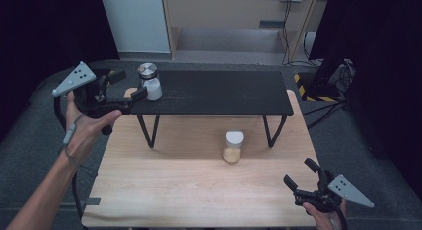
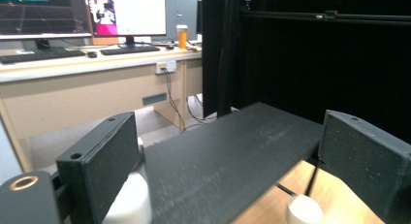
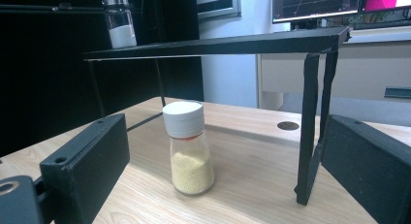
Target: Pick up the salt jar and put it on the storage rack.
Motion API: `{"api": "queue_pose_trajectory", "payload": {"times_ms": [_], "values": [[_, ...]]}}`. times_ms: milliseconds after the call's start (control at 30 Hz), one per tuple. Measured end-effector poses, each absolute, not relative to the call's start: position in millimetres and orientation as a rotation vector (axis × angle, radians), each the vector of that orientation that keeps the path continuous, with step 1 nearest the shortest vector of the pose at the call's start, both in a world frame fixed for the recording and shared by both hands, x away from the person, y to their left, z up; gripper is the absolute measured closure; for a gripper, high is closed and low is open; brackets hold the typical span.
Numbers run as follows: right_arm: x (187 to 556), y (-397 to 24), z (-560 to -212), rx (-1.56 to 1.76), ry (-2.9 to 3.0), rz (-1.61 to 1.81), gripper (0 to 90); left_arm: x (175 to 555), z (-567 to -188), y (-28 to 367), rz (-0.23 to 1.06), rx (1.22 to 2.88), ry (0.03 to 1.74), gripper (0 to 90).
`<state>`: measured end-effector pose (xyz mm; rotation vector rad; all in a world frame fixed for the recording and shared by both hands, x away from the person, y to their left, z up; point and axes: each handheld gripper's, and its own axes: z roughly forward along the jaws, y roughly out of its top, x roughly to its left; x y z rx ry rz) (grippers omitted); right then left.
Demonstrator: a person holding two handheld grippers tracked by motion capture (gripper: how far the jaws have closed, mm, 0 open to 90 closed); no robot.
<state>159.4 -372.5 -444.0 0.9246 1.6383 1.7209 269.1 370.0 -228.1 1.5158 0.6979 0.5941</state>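
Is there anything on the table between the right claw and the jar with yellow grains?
No. In the right gripper view, bare wooden table lies between the right claw and the jar.

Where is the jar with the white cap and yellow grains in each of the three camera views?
High view: the yellow-grain jar stands on the wooden table, centre right, in front of the black shelf.
Left gripper view: its white cap seems to peek in at the bottom edge, below the shelf; too little shows to be sure.
Right gripper view: centre, upright on the wood.
Shared landmark: the black shelf on thin legs.
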Motion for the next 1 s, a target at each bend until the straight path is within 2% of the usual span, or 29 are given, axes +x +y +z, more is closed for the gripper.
{"api": "queue_pose_trajectory", "payload": {"times_ms": [333, 700, 1000], "values": [[161.5, -369.2, -443.9, 0.92, 1.657, 1.717, 4.0, 248.5, -265.4, 375.6, 0.638, 1.562, 0.592, 5.9], [161.0, -368.7, -444.2, 0.923, 1.659, 1.712, 4.0, 245.3, -313.9, 372.9, 0.593, 1.604, 0.499, 5.9], [160.9, -367.8, -444.7, 0.925, 1.661, 1.71, 4.0, 240.6, -356.0, 377.3, 0.564, 1.606, 0.531, 6.4]]}}
